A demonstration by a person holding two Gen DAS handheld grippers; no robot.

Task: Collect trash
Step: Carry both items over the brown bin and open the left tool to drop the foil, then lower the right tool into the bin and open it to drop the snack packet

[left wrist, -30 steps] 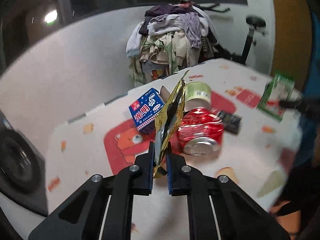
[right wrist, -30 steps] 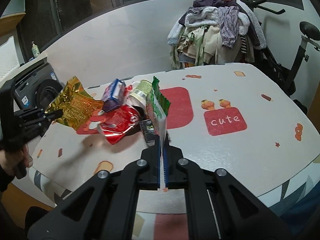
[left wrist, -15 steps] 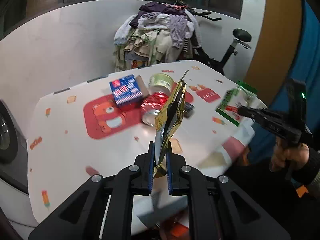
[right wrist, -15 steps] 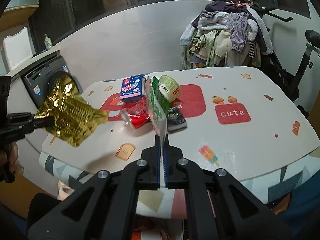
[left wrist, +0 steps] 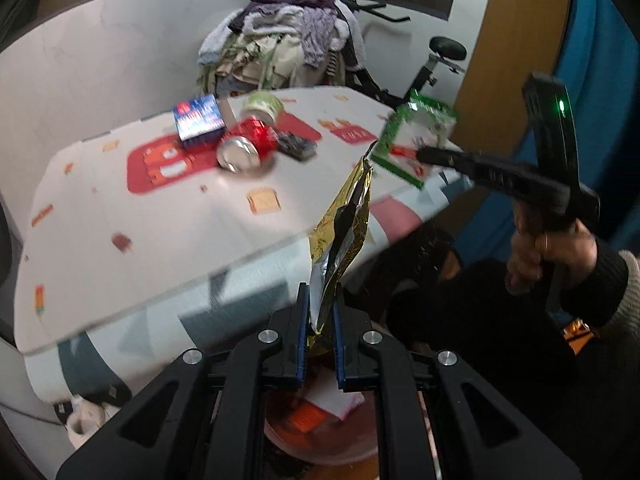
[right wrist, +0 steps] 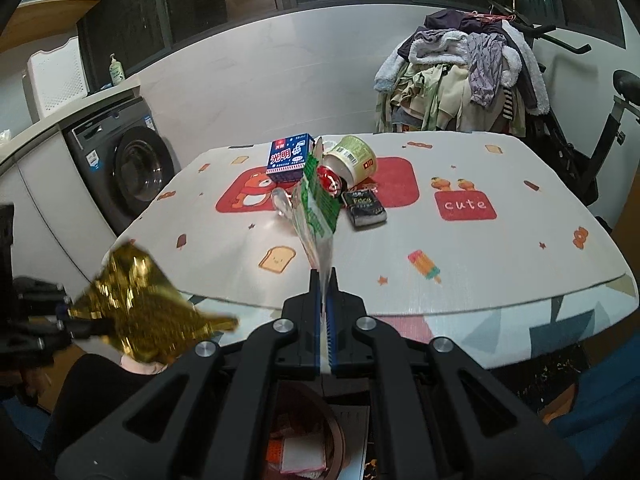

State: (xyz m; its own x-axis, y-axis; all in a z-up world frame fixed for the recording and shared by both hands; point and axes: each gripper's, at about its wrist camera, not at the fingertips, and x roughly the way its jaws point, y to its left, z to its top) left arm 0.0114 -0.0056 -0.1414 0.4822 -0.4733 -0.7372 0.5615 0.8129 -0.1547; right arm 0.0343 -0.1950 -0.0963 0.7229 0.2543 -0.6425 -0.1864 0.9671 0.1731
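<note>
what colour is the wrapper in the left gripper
Gold foil wrapper, clearest in the right wrist view.

My left gripper (left wrist: pixel 320 320) pinches the gold foil wrapper (left wrist: pixel 344 232), upright, past the table's (left wrist: pixel 160 220) near edge. Far right, my right gripper (left wrist: pixel 420 154) grips the green packet (left wrist: pixel 414 136).

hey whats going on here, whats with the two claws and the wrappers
A person is clearing trash off a table with a handheld claw in each hand. The left claw is shut on a gold foil wrapper, the right claw on a green-and-clear wrapper. Both hang past the table's near edge, above a bin on the floor. A carton, cup, red can and dark packet remain on the table.
</note>
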